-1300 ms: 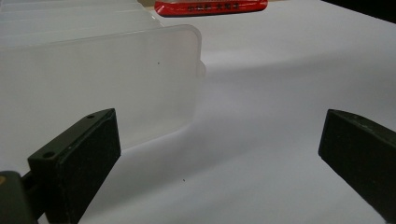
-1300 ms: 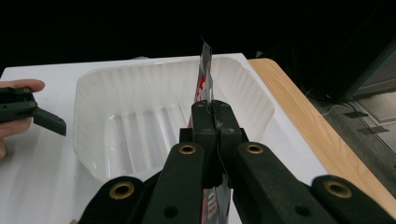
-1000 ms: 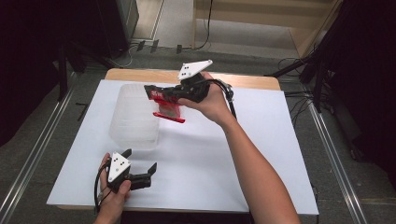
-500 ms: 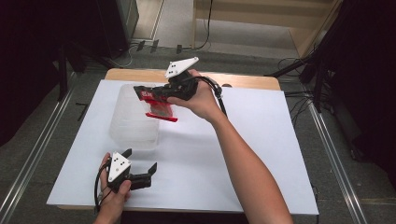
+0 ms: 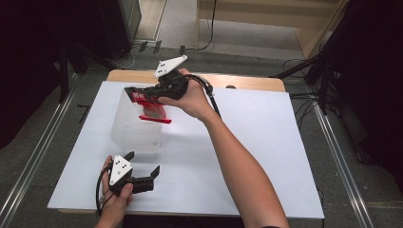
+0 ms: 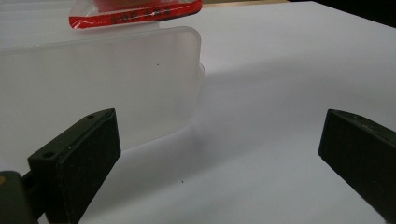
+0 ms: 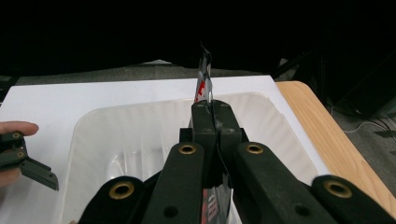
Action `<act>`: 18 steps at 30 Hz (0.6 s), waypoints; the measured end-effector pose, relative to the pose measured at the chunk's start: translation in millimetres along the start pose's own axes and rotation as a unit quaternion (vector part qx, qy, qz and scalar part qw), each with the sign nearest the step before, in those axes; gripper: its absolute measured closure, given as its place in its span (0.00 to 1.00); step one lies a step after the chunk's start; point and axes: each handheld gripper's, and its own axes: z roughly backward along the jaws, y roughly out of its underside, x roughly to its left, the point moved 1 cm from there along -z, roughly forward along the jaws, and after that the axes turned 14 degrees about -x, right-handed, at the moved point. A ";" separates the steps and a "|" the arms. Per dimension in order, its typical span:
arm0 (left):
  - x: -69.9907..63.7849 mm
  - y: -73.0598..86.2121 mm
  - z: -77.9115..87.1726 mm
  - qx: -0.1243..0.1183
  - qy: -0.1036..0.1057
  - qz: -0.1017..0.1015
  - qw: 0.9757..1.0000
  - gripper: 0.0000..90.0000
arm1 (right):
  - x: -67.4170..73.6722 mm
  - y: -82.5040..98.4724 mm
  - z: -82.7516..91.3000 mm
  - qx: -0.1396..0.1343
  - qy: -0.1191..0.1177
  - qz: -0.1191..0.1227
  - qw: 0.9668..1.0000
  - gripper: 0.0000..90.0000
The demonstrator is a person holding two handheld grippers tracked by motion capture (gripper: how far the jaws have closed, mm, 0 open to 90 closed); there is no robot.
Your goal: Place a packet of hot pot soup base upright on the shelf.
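My right gripper [image 5: 138, 95] clamps a red packet [image 5: 153, 112] over the clear tub [image 5: 135, 135]; its white lettering is unreadable. My left gripper [image 5: 142, 167] rests released on the table [image 5: 266, 142].

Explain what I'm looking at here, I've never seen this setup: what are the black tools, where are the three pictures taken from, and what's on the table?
No robot here: a person holds a two-jaw gripper in each hand. The high view looks down from above the person's side; the other two cameras ride on the grippers and look along their black jaws.

On the white table top stands a clear, translucent plastic tub, open at the top.

The right gripper is shut on a flat red-edged plastic packet and holds it above the tub; the right gripper view shows the jaws pinching the packet over the tub's inside.

The left gripper rests near the table's front edge, jaws wide apart and holding nothing, aimed past the tub's corner.
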 end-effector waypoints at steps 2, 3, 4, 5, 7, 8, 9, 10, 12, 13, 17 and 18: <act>0.0 0.0 0.0 0.000 0.000 0.000 1.000 0.00 | 0.2 -0.3 -5.6 0.001 -0.001 0.000 1.000 1.00; 0.0 0.0 -0.1 0.000 -0.001 0.000 1.000 0.00 | -0.2 -0.5 -8.0 0.001 -0.004 0.003 1.000 1.00; 0.0 0.0 -0.1 0.001 -0.001 0.000 1.000 0.00 | 0.3 -0.7 -10.3 0.000 -0.003 0.001 1.000 1.00; -0.2 0.0 -0.1 0.001 -0.001 0.000 1.000 0.00 | 0.2 -0.8 -11.8 0.000 -0.002 0.002 1.000 1.00; -0.1 0.0 0.1 0.002 -0.001 -0.001 1.000 0.00 | 0.0 -1.3 -16.1 -0.002 -0.001 0.000 1.000 1.00; 0.0 0.0 0.1 0.002 0.000 -0.001 1.000 0.00 | 0.1 -1.5 -18.1 -0.002 -0.003 -0.001 1.000 1.00; 0.1 0.1 -0.1 0.000 -0.001 0.000 1.000 0.00 | 0.5 -1.8 -20.1 -0.002 -0.003 -0.002 1.000 1.00; 0.2 0.1 -0.1 0.000 0.000 0.000 1.000 0.00 | 0.5 -2.0 -22.3 -0.003 -0.005 0.000 1.000 1.00; 0.2 0.1 -0.1 0.001 0.000 0.001 1.000 0.00 | 2.1 -2.8 -26.0 -0.001 -0.006 -0.002 1.000 1.00; 0.2 0.1 -0.2 0.001 0.000 0.000 1.000 0.00 | 2.6 -3.1 -28.0 -0.001 -0.007 -0.001 1.000 1.00; -0.1 0.1 -0.2 0.001 -0.001 0.000 1.000 0.00 | 5.2 -3.7 -35.8 0.000 -0.008 0.003 1.000 1.00; -0.1 0.1 -0.1 0.001 0.000 0.000 1.000 0.00 | 5.3 -3.6 -36.9 0.000 -0.009 0.003 1.000 1.00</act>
